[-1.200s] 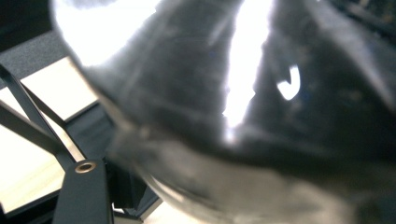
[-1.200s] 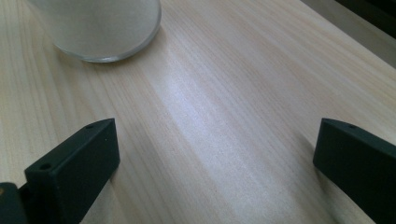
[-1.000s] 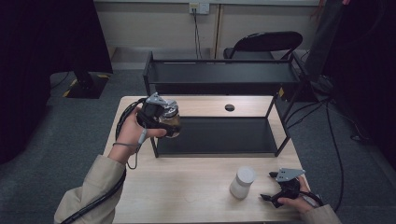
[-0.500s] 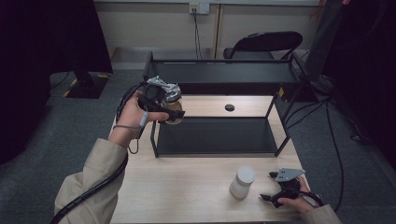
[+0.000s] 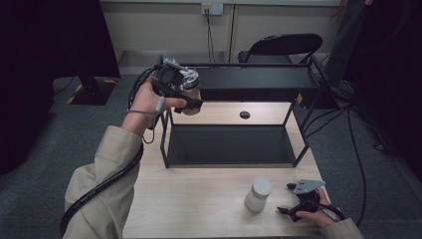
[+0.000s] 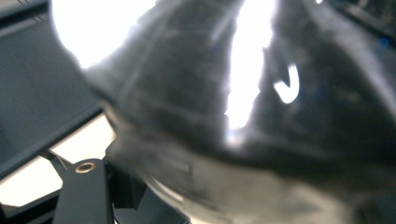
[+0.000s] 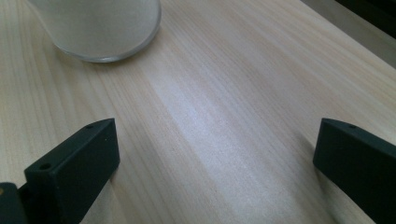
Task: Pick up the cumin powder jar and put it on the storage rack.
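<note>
My left gripper (image 5: 188,99) is shut on a jar (image 5: 190,90) with a shiny lid and pale tan contents, held in the air by the left end of a black two-tier rack (image 5: 249,74), about level with its top shelf. In the left gripper view the jar (image 6: 233,116) is a close, blurred mass above one black finger (image 6: 84,186). My right gripper (image 5: 286,199) rests open on the wooden table (image 5: 199,209) near its front right corner, beside a white jar (image 5: 259,194). The right gripper view has the white jar (image 7: 100,28) ahead of the wide-apart jaws, with bare wood between them.
The rack's lower shelf (image 5: 229,144) stands on the middle of the table. A round cable hole (image 5: 244,114) lies in the tabletop behind it. A black chair (image 5: 278,47) stands beyond the table. Dark screens flank both sides.
My left hand has lifted the jar from beside the lower shelf up to the level of the top shelf. The right gripper and the white jar have stayed still.
</note>
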Available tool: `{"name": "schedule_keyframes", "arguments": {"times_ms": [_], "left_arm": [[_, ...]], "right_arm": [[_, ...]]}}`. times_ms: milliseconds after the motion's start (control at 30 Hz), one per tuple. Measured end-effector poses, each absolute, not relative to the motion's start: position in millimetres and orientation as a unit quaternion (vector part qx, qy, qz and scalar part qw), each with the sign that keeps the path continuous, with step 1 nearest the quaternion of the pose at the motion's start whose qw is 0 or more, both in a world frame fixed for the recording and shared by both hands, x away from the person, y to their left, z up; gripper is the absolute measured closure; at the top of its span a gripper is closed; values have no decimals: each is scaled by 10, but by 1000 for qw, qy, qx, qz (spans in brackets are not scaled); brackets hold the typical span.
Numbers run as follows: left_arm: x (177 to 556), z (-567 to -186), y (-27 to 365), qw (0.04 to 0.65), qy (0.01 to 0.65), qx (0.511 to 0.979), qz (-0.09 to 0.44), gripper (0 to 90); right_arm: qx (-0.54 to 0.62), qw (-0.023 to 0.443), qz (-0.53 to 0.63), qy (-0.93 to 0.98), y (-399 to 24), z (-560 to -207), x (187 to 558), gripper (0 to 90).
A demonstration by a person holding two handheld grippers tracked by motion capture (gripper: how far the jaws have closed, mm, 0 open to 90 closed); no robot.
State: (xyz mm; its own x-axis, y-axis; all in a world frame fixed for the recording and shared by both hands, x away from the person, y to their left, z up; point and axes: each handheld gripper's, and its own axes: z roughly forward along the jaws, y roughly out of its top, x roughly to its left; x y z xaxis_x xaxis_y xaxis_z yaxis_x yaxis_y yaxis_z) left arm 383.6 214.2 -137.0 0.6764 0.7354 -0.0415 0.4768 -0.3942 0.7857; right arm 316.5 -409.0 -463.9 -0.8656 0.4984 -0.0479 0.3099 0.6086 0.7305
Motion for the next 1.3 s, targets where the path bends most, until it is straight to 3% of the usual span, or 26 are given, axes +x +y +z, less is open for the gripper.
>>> {"name": "schedule_keyframes", "arguments": {"times_ms": [667,1300], "left_arm": [[4128,-1023,1861,382,411,803,202,305],[4522,-1173,1593,362,456,780,230,306]], "right_arm": [[228,123,380,888,-4094,-4639,3168,0],[228,123,380,888,-4095,-4639,3169,0]]}}
